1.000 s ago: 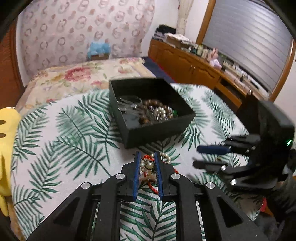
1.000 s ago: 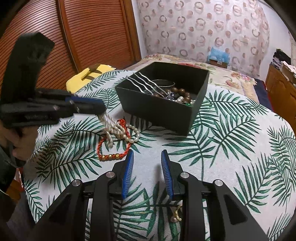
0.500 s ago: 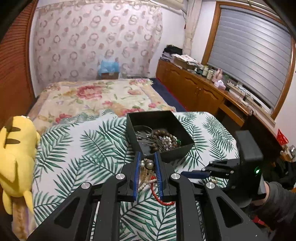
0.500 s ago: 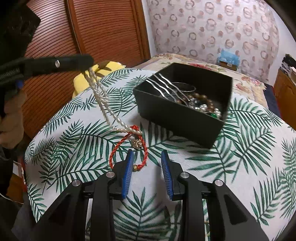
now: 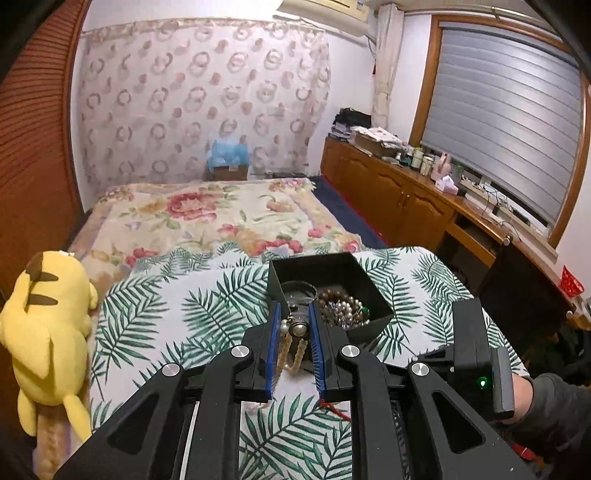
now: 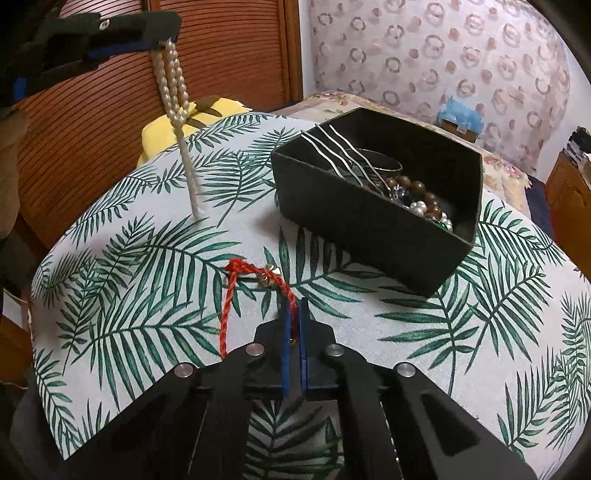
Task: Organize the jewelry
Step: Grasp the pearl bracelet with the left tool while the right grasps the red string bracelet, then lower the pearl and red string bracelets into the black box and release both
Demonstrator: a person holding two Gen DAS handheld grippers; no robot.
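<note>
My left gripper (image 5: 293,325) is shut on a pearl necklace (image 5: 290,345) and holds it high above the table. In the right wrist view the left gripper (image 6: 162,35) is at the top left and the pearl necklace (image 6: 177,107) hangs from it, its lower end just touching the cloth. My right gripper (image 6: 294,312) is shut on a red cord bracelet (image 6: 236,291) that lies on the leaf-print tablecloth (image 6: 147,258) in front of the black jewelry box (image 6: 369,221). The box (image 5: 332,273) holds bead bracelets, a bangle and metal hair pins.
A yellow plush toy (image 5: 48,332) sits at the table's left edge. A flowered bed (image 5: 207,218) lies beyond the table and a wooden sideboard (image 5: 406,192) runs along the right wall. A slatted wooden door (image 6: 110,110) stands behind the left gripper.
My left gripper rose with the pearl necklace, pulling it off the cloth and away from the red bracelet. My right gripper moved forward and closed on the red bracelet.
</note>
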